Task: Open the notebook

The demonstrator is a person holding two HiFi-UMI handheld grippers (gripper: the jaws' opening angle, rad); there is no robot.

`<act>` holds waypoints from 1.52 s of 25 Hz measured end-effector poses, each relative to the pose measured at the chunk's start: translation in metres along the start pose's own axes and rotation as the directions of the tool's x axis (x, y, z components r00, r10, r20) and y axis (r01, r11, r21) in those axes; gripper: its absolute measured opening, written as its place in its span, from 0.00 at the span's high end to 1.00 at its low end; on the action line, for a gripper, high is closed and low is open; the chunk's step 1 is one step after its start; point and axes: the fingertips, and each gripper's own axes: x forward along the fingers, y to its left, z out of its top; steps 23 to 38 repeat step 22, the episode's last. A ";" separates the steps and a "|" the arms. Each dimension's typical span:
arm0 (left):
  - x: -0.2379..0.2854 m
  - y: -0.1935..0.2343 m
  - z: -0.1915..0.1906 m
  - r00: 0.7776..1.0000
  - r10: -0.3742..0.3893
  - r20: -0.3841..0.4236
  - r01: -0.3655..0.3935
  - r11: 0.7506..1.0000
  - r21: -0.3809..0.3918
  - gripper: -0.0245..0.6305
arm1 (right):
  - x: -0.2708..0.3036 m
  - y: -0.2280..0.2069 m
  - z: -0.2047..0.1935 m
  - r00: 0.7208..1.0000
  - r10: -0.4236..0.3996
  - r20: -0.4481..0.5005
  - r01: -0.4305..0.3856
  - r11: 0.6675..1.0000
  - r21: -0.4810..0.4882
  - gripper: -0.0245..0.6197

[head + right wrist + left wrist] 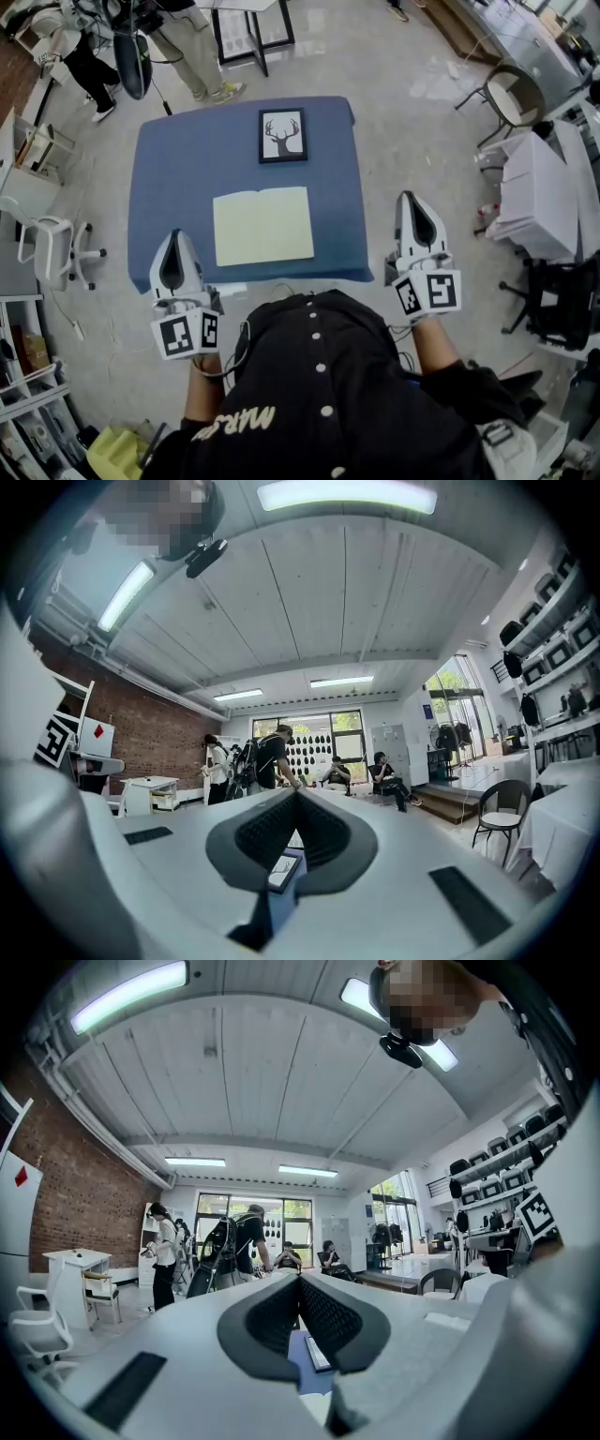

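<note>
The notebook [262,225] lies flat on the blue-covered table [187,159], its pale yellow pages facing up with a fold line near the middle. My left gripper [175,234] hovers off the table's near-left corner, level, jaws shut on nothing. My right gripper [410,197] hangs just beyond the table's right edge, also shut and empty. In the left gripper view the closed left gripper [300,1279] hides most of the table; only a blue strip [302,1372] shows below it. The right gripper view shows the right gripper [298,794] closed, with the framed picture [281,872] underneath.
A black-framed deer picture [282,135] lies on the table behind the notebook. A white office chair [56,248] stands to the left, and a white-draped table [544,187] and a chair [511,94] to the right. People [187,47] stand beyond the table's far side.
</note>
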 end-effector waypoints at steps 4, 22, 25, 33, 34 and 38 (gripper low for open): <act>-0.001 0.000 0.001 1.000 -0.002 0.001 0.002 1.000 -0.003 0.96 | 0.002 0.004 0.000 1.000 0.005 -0.004 -0.005 1.000 -0.001 0.96; -0.010 -0.006 0.004 1.000 0.003 -0.004 -0.003 1.000 -0.008 0.96 | 0.002 0.009 0.000 1.000 0.028 -0.009 -0.029 1.000 -0.007 0.96; -0.010 -0.006 0.004 1.000 0.003 -0.004 -0.003 1.000 -0.008 0.96 | 0.002 0.009 0.000 1.000 0.028 -0.009 -0.029 1.000 -0.007 0.96; -0.010 -0.006 0.004 1.000 0.003 -0.004 -0.003 1.000 -0.008 0.96 | 0.002 0.009 0.000 1.000 0.028 -0.009 -0.029 1.000 -0.007 0.96; -0.010 -0.006 0.004 1.000 0.003 -0.004 -0.003 1.000 -0.008 0.96 | 0.002 0.009 0.000 1.000 0.028 -0.009 -0.029 1.000 -0.007 0.96; -0.010 -0.006 0.004 1.000 0.003 -0.004 -0.003 1.000 -0.008 0.96 | 0.002 0.009 0.000 1.000 0.028 -0.009 -0.029 1.000 -0.007 0.96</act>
